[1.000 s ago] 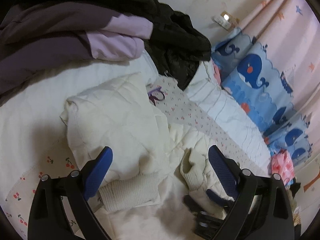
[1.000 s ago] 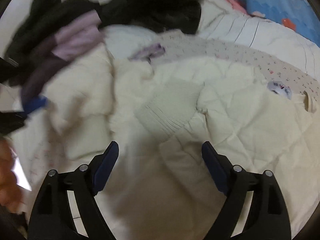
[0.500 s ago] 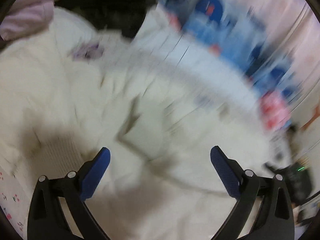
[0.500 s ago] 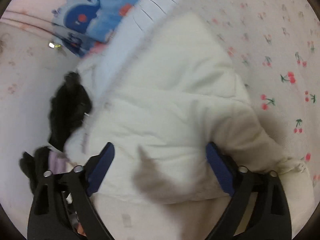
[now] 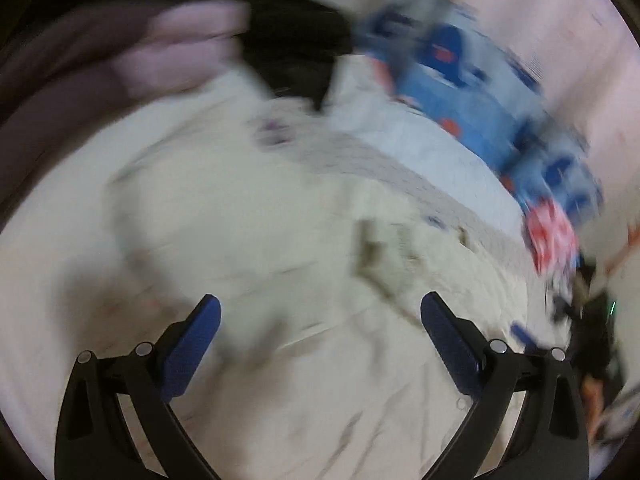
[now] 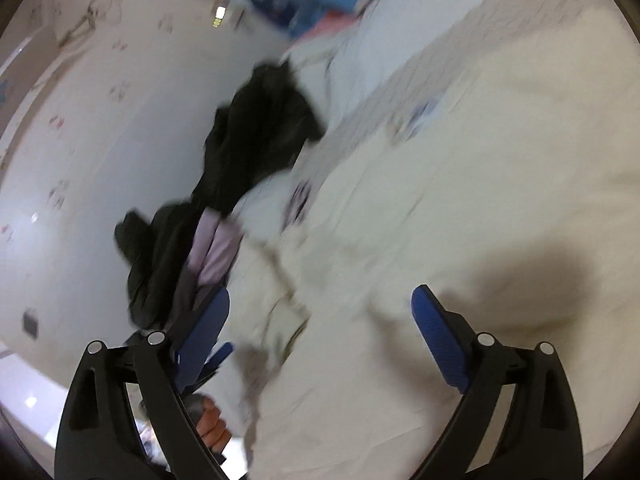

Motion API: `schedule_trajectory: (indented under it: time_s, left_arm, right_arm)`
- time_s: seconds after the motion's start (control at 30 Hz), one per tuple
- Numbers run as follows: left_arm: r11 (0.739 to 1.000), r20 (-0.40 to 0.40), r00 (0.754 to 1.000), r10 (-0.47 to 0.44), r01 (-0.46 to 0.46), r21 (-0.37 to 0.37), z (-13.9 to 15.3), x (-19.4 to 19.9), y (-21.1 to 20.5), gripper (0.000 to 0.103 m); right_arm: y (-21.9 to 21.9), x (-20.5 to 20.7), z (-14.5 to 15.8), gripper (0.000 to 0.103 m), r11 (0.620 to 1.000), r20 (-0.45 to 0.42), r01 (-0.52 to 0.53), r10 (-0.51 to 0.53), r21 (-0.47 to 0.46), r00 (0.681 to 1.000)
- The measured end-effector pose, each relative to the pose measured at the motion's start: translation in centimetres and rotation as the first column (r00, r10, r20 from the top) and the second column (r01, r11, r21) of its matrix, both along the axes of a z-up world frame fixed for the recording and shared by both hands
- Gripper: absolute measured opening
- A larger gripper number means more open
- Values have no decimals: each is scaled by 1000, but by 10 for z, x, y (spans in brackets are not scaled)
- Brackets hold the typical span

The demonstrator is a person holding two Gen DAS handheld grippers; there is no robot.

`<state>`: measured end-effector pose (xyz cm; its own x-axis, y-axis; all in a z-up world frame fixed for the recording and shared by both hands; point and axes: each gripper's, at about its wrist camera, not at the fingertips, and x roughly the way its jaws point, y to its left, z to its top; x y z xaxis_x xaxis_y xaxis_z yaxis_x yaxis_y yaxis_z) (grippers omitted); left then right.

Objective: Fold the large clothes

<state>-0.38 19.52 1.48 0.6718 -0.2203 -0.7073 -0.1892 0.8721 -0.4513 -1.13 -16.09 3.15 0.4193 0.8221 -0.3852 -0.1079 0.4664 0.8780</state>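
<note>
Both views swung since earlier, cream jacket [image 5: 280, 220] blurred, left gripper [image 5: 320, 336] and right gripper [image 6: 320, 320] fingers spread, no legible writing

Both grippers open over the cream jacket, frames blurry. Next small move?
Probably steady both grippers, then lower the left gripper onto the cream jacket below it. Both views are motion-blurred; the right gripper is also open and holds nothing, and no edge or cuff is sharp enough to pick yet.

— Any writing to read out there?
— None from my tongs: both views smear, and the small tag [image 6: 422, 114] on the cream jacket [image 6: 460, 200] shows only blurred, unreadable marks.
</note>
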Motion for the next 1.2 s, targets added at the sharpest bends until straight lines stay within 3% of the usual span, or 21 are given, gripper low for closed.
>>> schedule_trajectory:
  time_s: [0.13,0.23,0.33,0.43,0.47,0.5,0.53,0.6,0.67,0.73,0.8,0.9,0.93,0.97,1.0,1.03,1.07,1.1,1.17,1.2]
  left_arm:
    - [993,-103,990,96,-102,-58,-31,1,39,96]
    - [988,-140,984,108,-122,-90,-47,20,39,96]
    - [986,-180,982,64,-90,-138,-62,43,27,95]
    - [963,-160,986,44,-84,-256,-68,52,27,58]
    - [946,-132,991,23,-64,-316,-71,50,27,31]
    - [927,-112,994,-8,-35,-375,-73,50,27,25]
    - [894,-96,995,-20,-25,-447,-76,49,28,24]
    - [861,-57,998,-31,-3,-509,-71,50,25,23]
    - [859,-7,998,-56,45,-509,-57,49,21,23]
    - [834,33,997,-72,78,-547,-51,46,22,22]
    - [809,46,996,-77,89,-581,-52,45,26,22]
    - [801,47,995,-88,98,-590,-51,39,29,22]
    - [803,46,995,-91,101,-587,-51,38,28,22]
    - [805,44,994,-99,106,-583,-50,37,28,22]
    - [804,43,994,-105,110,-584,-50,40,27,22]
    - [803,41,993,-113,116,-584,-49,39,26,23]
    - [811,37,994,-105,107,-575,-46,39,25,24]
    - [819,32,995,-99,100,-565,-43,39,28,25]
    - [841,16,996,-85,80,-536,-38,32,32,37]
    - [868,4,998,-69,62,-492,-31,28,33,46]
  right_arm:
    - [40,-2,-14,89,996,-50,-91,92,13,995]
    - [62,2,-24,89,991,-72,-136,137,17,988]
    - [80,-5,-32,89,986,-83,-165,165,1,983]
    - [97,-6,-42,89,982,-87,-190,189,2,978]
    - [103,-7,-45,89,980,-84,-198,198,1,977]
    - [113,-8,-48,89,978,-76,-208,208,12,975]
    - [120,-9,-51,89,977,-71,-213,215,29,974]
    - [138,-8,-54,90,966,-56,-248,253,76,966]
    - [151,-2,-52,91,953,-28,-273,279,133,960]
    - [164,10,-54,93,950,-48,-272,282,153,958]
    - [172,21,-63,96,940,-67,-243,265,240,962]
    - [183,42,-77,96,890,-113,-161,229,427,967]
    - [188,46,-77,96,880,-112,-158,230,448,967]
    - [194,50,-74,91,872,-97,-167,236,460,967]
    - [203,54,-68,67,860,-58,-196,252,472,966]
    - [210,57,-61,55,864,-37,-217,262,453,964]
    - [216,60,-52,28,890,-21,-228,256,395,966]
    - [220,64,-48,12,898,-14,-234,258,374,966]
    - [218,73,-34,12,924,6,-226,235,308,972]
    - [213,80,-23,11,939,18,-210,214,270,977]
